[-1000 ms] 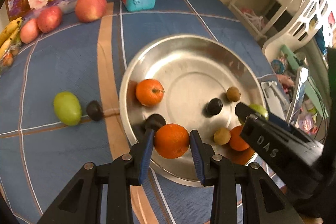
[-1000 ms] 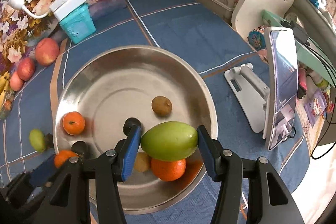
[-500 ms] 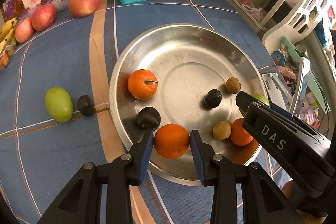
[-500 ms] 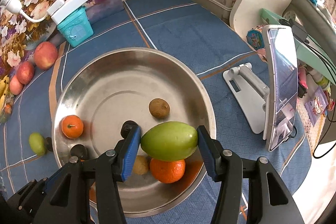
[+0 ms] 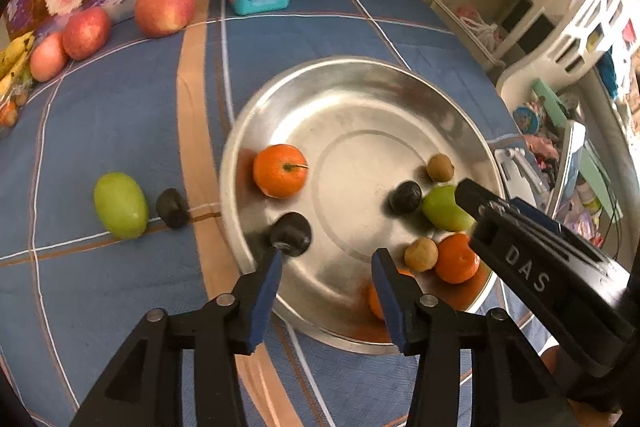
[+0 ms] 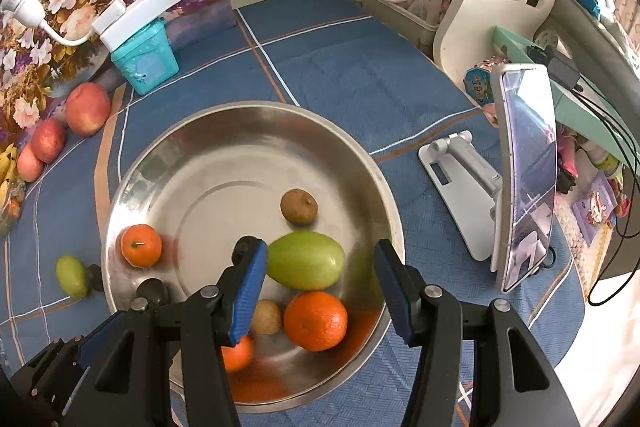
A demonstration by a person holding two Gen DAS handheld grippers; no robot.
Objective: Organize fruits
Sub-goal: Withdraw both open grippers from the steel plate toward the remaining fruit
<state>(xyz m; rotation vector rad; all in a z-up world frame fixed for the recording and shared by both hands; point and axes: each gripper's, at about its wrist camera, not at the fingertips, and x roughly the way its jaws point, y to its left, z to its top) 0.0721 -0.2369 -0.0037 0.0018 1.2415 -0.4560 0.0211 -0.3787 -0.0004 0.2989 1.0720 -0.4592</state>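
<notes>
Fruit being sorted into steel bowl; left gripper and right gripper both spread apart, nothing being held; green mango probably smooth, slippery, bruisable, so best being gripped across middle.

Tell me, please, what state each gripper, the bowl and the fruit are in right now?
Left gripper: open, empty.
Right gripper: open, empty.
Bowl: upright, holding fruit.
Green mango: released, lying in the bowl.
Green fruit: on the cloth, outside the bowl.
Phone: propped upright on its stand.

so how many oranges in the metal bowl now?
3: one at the left side, one at the near rim, one partly hidden behind the right hand-held gripper's finger.
</notes>
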